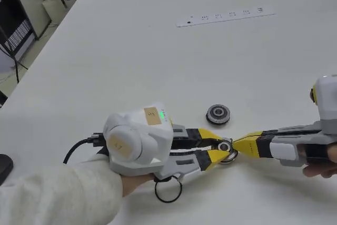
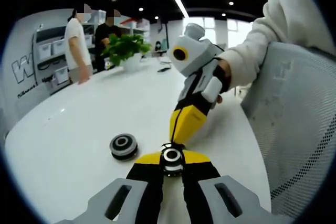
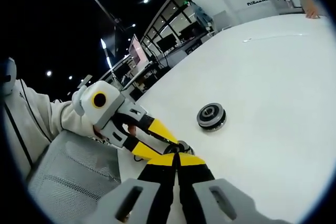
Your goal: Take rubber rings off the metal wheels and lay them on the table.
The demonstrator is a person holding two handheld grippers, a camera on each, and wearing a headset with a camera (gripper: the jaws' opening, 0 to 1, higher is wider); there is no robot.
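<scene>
1. Left hand-held gripper is clenched across a small metal wheel, one yellow jaw on each side. It holds the wheel just above the tabletop, which steadies the wheel so the other tool has something fixed to pull against.
2. Right hand-held gripper comes in from the right, its jaws pressed together at the wheel's right edge. They appear to be pinching the rubber ring there, though the pinch itself is too small to see clearly. My judgement is that this is the peel: one tool anchors, the other draws the ring off the rim.
3. Meeting tip to tip puts the pull straight out from the wheel, so the ring should roll off without twisting the wheel loose.
4. Just beyond the two tools, a second wheel lies flat on the tabletop with its dark ring on. It is close by, probably so it can be picked up next.
5. One loose rubber ring lies flat on the near tabletop, beside the left hand. That suggests the near edge is where the stripped rings are being laid.
6. At the far side, a white power strip lies well apart from the work.
</scene>
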